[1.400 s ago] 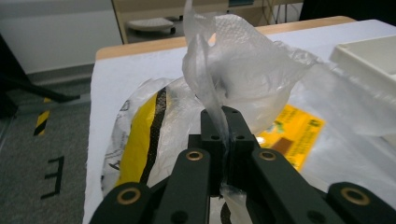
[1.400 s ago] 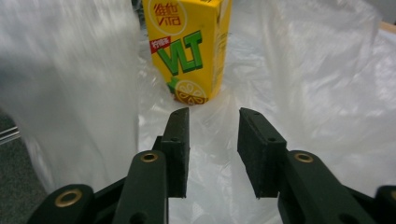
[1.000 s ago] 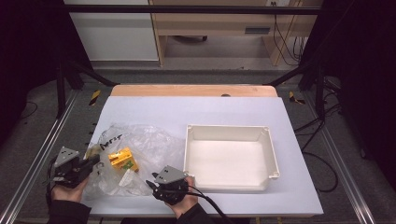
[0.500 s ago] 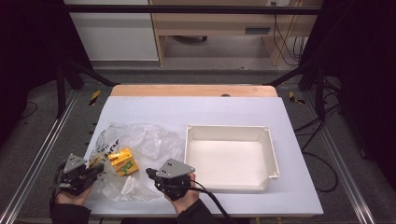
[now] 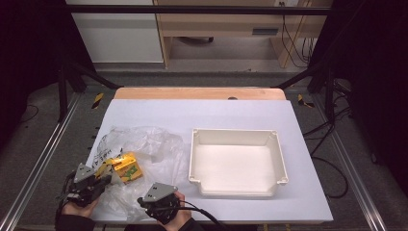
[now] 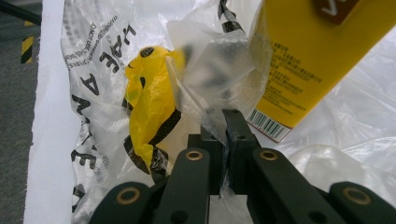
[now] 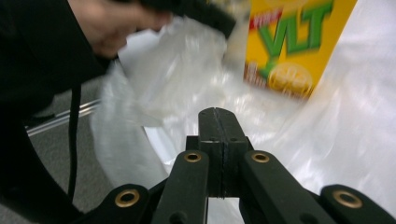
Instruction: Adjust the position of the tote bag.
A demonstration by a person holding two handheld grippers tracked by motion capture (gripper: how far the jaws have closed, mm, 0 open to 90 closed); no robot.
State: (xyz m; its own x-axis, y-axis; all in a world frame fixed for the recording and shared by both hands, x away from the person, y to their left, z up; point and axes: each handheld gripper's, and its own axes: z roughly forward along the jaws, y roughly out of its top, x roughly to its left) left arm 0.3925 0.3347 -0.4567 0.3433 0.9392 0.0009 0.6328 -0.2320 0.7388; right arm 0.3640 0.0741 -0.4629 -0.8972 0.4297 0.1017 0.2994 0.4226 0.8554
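A: Plastic bag [image 5: 139, 159] lies at the near left of the worktop [image 5: 240, 115], clear film with black print, crumpled, a yellow carton [image 5: 127, 167] inside it.

B: Left tongs [image 5: 103, 177]?

A: Clamped on a fold of the film, as the left gripper view shows [image 6: 224, 123]. Right tongs [image 7: 218, 126] are pressed together at the bag's near edge; whether any film sits between them, can't tell, view's blurred.

B: Risk?

A: Film is thin and slippery. I'd say the pinch could slide off or tear if both hands pull apart hard. The carton could also tip out onto the worktop if the bag lifts unevenly.

B: Anything else in the bag?

A: A yellow wrapper [image 6: 147, 100] with black marks, just beside the carton [image 6: 308, 60].

B: Farther out?

A: A white tray [image 5: 279, 166] to the right of the bag, nothing in it.
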